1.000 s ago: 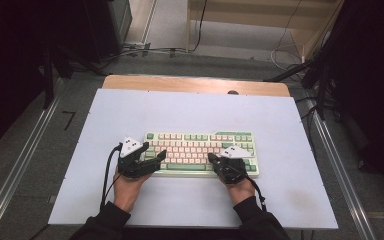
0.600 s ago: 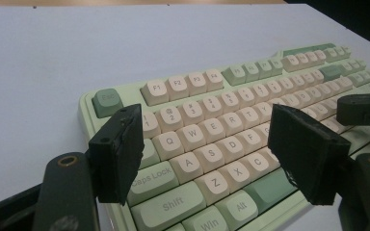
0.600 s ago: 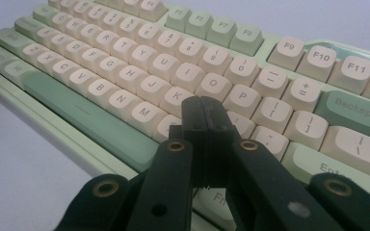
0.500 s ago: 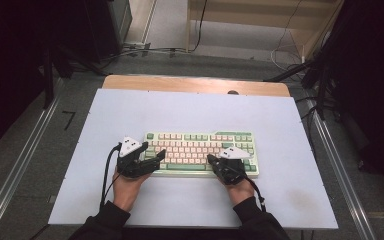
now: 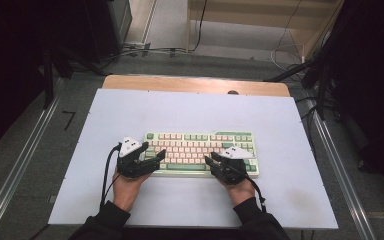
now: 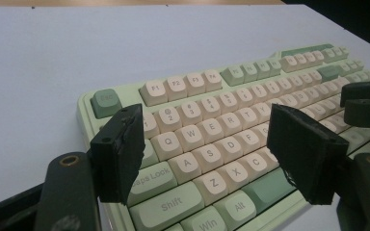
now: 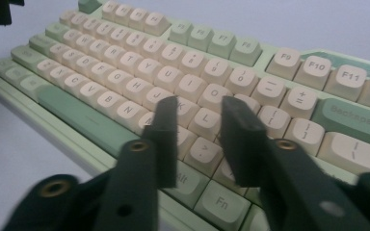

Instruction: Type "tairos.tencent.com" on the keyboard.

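Item: keyboard (image 5: 200, 153), green and cream, lay near the table's (image 5: 195, 107) front edge, centred. Left claw (image 5: 156, 156) hovered agape over its left keys, empty. Right claw (image 5: 211, 161), jaws just parting with nothing between, hung over the right keys. Step, as judged: pressing keys; next calls for lowering one jaw tip onto a single key. Surface: pale, bare. Room: dark, cables (image 5: 145, 49) on the floor.

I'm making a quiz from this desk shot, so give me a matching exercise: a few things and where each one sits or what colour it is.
Things:
1. left hand-held gripper
2. right hand-held gripper
3. space bar
4. table

Descriptions:
A. pale lilac-white top
B. over the keyboard's left end
C. darker green
D. over the keyboard's right part

Pairs: 1-B, 2-D, 3-C, 4-A
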Available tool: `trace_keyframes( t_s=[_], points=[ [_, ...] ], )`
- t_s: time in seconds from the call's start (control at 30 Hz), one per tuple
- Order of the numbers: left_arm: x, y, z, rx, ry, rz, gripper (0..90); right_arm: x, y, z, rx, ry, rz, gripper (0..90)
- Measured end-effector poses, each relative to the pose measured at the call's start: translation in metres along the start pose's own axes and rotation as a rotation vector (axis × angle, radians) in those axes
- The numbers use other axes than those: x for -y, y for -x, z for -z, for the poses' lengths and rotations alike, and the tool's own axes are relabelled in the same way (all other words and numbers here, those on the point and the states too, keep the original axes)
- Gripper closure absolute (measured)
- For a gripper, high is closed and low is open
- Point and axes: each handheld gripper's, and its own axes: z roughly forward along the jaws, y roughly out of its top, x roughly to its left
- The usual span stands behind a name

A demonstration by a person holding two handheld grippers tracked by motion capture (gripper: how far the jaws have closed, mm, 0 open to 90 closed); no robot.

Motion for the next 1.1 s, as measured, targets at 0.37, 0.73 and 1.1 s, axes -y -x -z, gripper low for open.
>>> trace_keyframes(
  t_s=[0.37,0.73,1.1],
  points=[
    [0.000,0.003,0.000,0.032,-0.014,-0.013,38.4,-0.003,0.008,0.004,0.042,0.032,-0.051,27.2],
    [0.003,0.006,-0.006,0.131,-0.042,-0.035,79.1,-0.002,0.009,0.004,0.053,0.030,-0.053,27.2],
    [0.004,0.015,-0.020,0.158,-0.095,-0.078,90.0,0.001,0.012,0.010,0.068,0.033,-0.063,27.6]
  ],
)
